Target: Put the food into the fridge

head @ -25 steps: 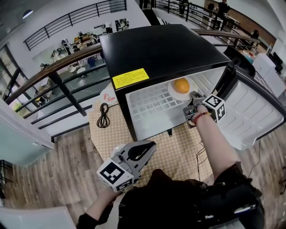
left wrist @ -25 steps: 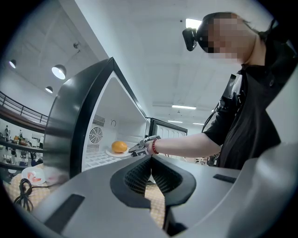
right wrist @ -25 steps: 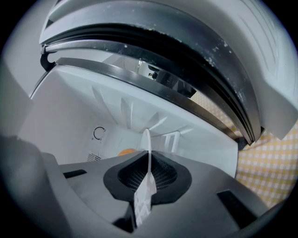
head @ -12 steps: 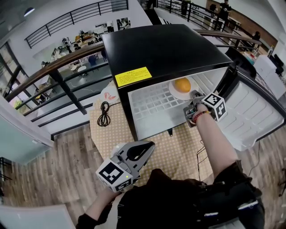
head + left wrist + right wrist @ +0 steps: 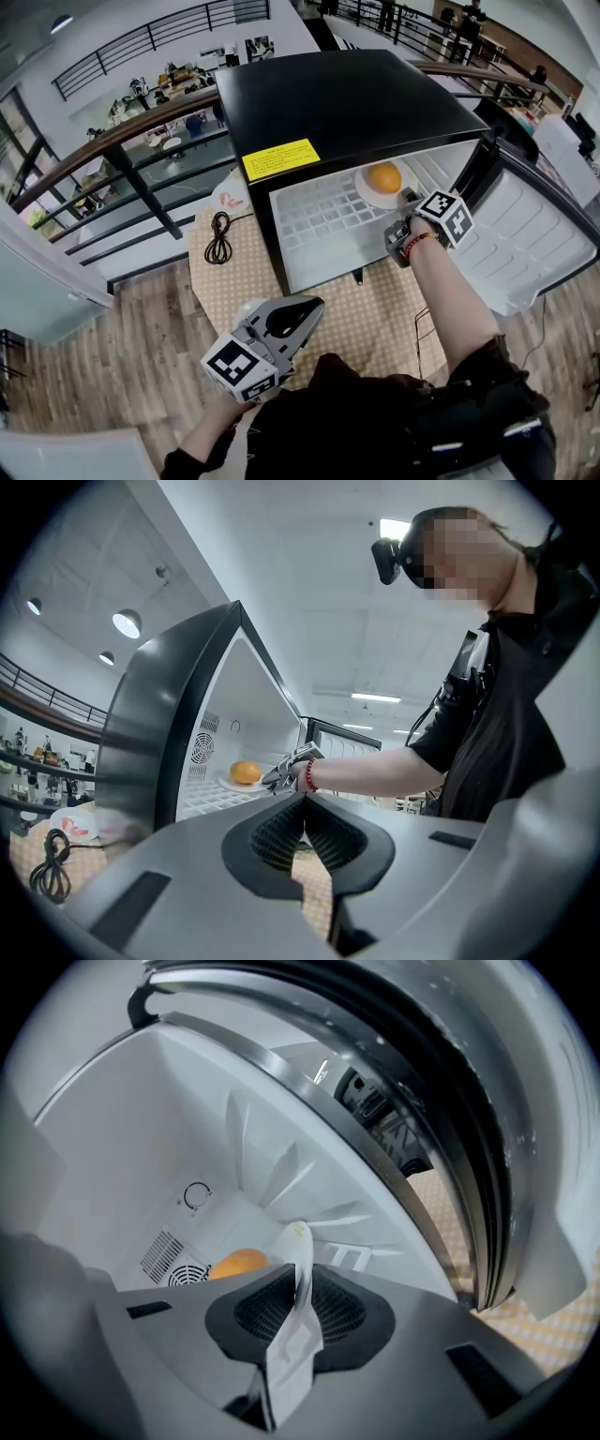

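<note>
An orange (image 5: 382, 176) lies on a white plate (image 5: 367, 196) on the wire shelf (image 5: 319, 223) of the open black fridge (image 5: 347, 103). My right gripper (image 5: 405, 201) reaches in at the plate's near edge. In the right gripper view the plate's rim (image 5: 300, 1246) stands on edge between the jaws of the right gripper (image 5: 302, 1290), the orange (image 5: 236, 1263) behind it. These jaws have just been opening and the pads stand slightly off the rim. My left gripper (image 5: 322, 303) hangs low over the table, shut on nothing; its view shows the orange (image 5: 245, 772).
The fridge door (image 5: 530, 234) swings wide to the right. A coiled black cable (image 5: 217, 241) and a small dish (image 5: 228, 199) lie on the patterned tablecloth (image 5: 234, 281) left of the fridge. Behind runs a railing (image 5: 122, 141).
My right gripper has rolled a little at the plate's edge, its marker cube turning. The plate, the orange and my left gripper stay where they were.
</note>
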`<action>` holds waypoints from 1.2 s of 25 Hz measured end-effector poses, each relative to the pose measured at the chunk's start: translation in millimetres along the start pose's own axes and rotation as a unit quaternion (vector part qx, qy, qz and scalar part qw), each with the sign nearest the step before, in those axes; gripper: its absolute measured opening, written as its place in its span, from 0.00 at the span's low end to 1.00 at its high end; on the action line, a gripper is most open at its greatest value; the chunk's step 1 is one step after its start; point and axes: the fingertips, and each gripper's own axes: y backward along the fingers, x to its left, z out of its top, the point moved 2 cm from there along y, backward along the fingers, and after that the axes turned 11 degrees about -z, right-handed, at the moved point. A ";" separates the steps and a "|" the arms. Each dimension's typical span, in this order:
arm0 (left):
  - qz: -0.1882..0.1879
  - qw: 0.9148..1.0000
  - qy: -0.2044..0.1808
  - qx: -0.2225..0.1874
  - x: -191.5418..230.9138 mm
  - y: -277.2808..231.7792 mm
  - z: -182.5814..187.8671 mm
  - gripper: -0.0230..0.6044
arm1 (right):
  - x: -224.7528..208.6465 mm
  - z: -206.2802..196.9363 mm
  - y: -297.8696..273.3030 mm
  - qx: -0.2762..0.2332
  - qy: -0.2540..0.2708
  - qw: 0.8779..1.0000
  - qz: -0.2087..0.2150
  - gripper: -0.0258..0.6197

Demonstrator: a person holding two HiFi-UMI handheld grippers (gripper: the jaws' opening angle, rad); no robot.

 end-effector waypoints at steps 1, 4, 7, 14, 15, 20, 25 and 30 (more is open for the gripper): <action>0.000 1.000 0.001 -0.001 0.4 -0.3 -0.7 0.06 | 0.1 -0.2 -0.4 -0.001 0.012 1.000 -0.004 0.12; 0.000 1.000 0.002 0.000 0.9 -0.8 -1.3 0.06 | 1.1 -0.6 -0.2 -0.004 0.039 0.999 -0.008 0.13; -0.001 1.000 0.002 0.001 0.0 -0.7 -0.8 0.06 | 2.6 -0.5 1.0 -0.008 0.064 0.998 -0.009 0.14; -0.005 1.000 0.008 0.001 -0.3 -2.7 -3.1 0.06 | 7.5 0.0 0.9 -0.030 0.155 0.987 -0.011 0.17; -0.004 1.000 0.009 0.002 -0.3 -2.9 -3.4 0.06 | 7.6 0.0 1.0 -0.033 0.167 0.985 -0.011 0.17; -0.004 1.000 0.011 0.002 -1.3 -2.9 -3.9 0.06 | 7.8 0.2 2.0 -0.039 0.203 0.978 -0.015 0.19; -0.005 1.000 0.012 0.004 -0.3 -5.3 -6.3 0.06 | 6.6 -0.5 -1.4 -0.041 0.218 0.975 -0.014 0.19; -0.006 1.000 0.014 0.003 -2.9 -5.7 -6.2 0.06 | 7.7 1.3 4.5 -0.053 0.234 0.971 -0.009 0.21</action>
